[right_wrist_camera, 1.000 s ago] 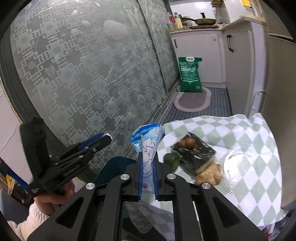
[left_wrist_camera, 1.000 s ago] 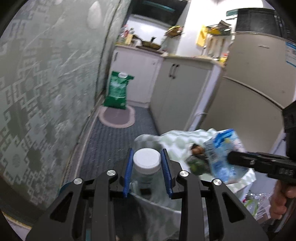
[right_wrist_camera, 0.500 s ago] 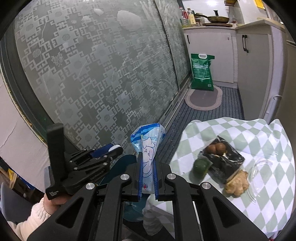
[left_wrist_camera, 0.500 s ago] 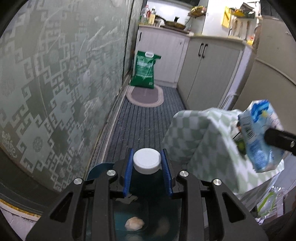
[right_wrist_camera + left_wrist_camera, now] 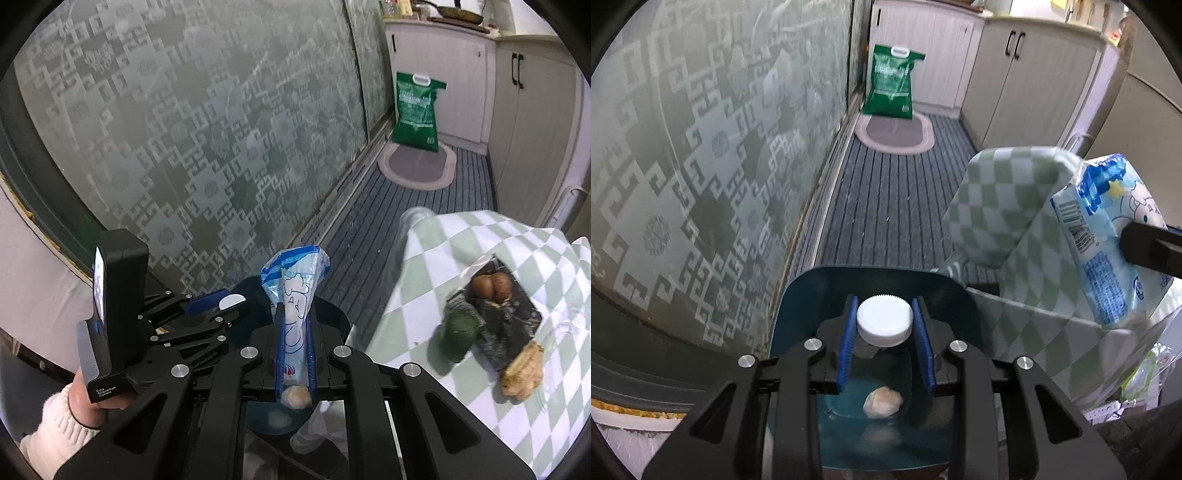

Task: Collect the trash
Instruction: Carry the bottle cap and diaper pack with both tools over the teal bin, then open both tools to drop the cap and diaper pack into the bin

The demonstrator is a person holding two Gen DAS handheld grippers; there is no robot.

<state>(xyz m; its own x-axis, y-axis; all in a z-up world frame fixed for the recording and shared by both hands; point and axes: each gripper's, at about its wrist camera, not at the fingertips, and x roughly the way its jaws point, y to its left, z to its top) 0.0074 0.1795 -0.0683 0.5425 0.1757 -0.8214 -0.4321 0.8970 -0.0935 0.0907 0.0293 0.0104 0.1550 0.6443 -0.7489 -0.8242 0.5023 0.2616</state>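
My left gripper (image 5: 885,343) is shut on a clear bottle with a white cap (image 5: 884,320), held over the open dark teal trash bin (image 5: 871,288). A crumpled pale wad (image 5: 882,401) lies in the bin. My right gripper (image 5: 294,354) is shut on a blue and white plastic wrapper (image 5: 295,291), also over the bin (image 5: 332,314). In the left wrist view the wrapper (image 5: 1108,240) hangs at the right. The left gripper (image 5: 221,306) shows at the left of the right wrist view.
A table with a green checked cloth (image 5: 461,258) stands right of the bin, carrying a black bag with brown items (image 5: 502,317), a green item (image 5: 460,328) and ginger (image 5: 522,373). Patterned glass door (image 5: 701,147) on the left. Green sack (image 5: 892,86) and mat (image 5: 894,131) beyond.
Both grippers have swung from over the table to above the trash bin, still holding the bottle and the wrapper. The bin's inside has come into view.
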